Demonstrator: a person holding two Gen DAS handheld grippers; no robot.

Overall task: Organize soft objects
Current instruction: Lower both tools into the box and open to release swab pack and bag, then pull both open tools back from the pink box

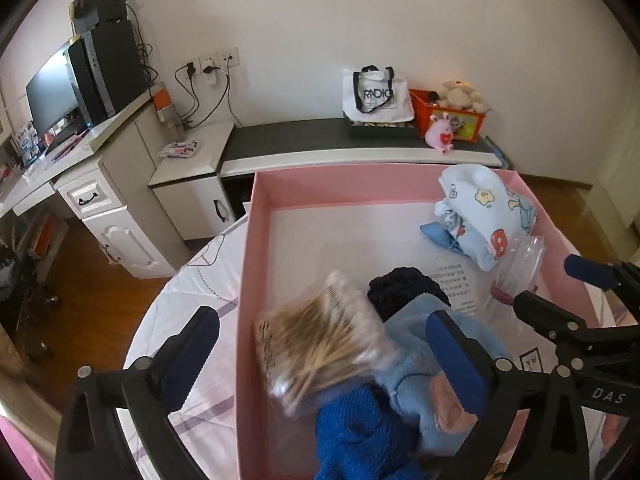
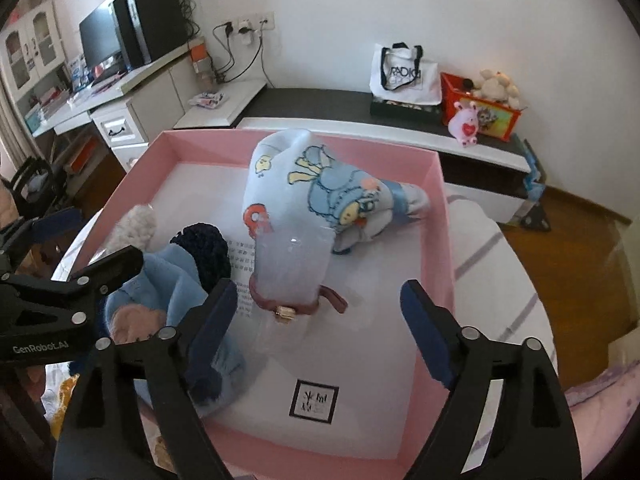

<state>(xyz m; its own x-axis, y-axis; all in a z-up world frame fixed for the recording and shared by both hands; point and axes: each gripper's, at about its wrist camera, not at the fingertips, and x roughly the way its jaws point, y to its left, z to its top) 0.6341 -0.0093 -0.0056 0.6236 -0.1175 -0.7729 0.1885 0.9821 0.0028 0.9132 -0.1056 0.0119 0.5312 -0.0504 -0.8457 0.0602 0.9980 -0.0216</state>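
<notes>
A pink box (image 1: 248,260) with a white floor lies on the bed. My left gripper (image 1: 326,344) stands open over its near left part. A blurred pack of cotton swabs (image 1: 320,340) sits between the fingers, and neither pad touches it. Under it lie a blue knit (image 1: 360,432), a light blue fleece piece (image 1: 408,364) and a dark navy knit (image 1: 400,288). My right gripper (image 2: 320,326) is open around a clear plastic bag (image 2: 292,268) with a pink strap, pads apart from it. A folded cartoon-print cloth (image 2: 320,192) rests further back.
The box (image 2: 440,208) sits on a white quilt (image 2: 500,272). Behind it runs a low bench (image 1: 320,140) with a white tote bag (image 1: 376,94), an orange toy box (image 1: 448,116) and a pink plush (image 1: 439,136). A desk with a monitor (image 1: 52,96) stands left.
</notes>
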